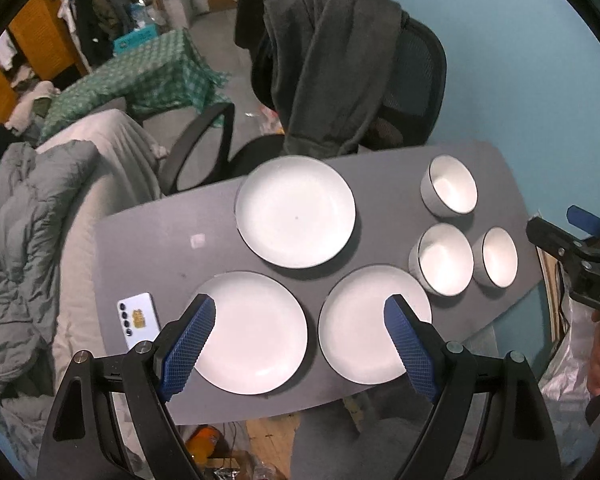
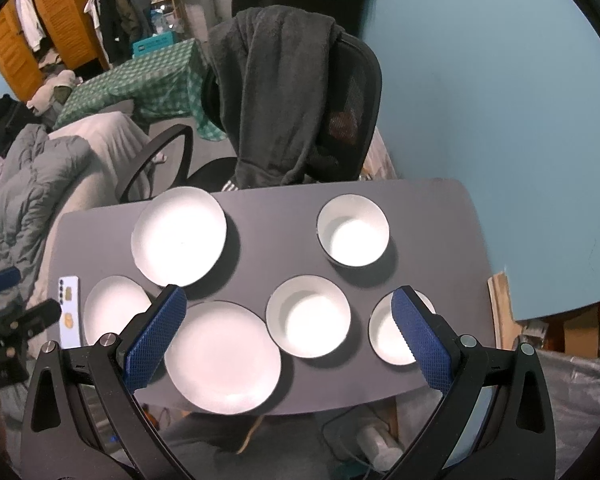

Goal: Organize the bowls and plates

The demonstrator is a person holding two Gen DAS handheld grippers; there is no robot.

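Both your grippers, left [image 1: 300, 312] and right [image 2: 290, 304], hover with jaws spread, empty. Worktop [image 1: 160, 232]: near-left plate [image 1: 256, 332] lies just ahead of the left jaws, far plate [image 1: 296, 212] beyond it, bowls [image 2: 308, 316] nearer your right.

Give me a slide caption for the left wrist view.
Open left tool hovering over three plates and three bowls.

A grey desk [image 1: 160, 240] is shown carrying three white plates [image 1: 296, 212] [image 1: 252, 332] [image 1: 374, 324] on the left, three white bowls [image 1: 450, 186] [image 1: 444, 258] [image 1: 498, 256] grouped on the right, and a phone [image 1: 137, 320] laid flat beside the near-left plate.
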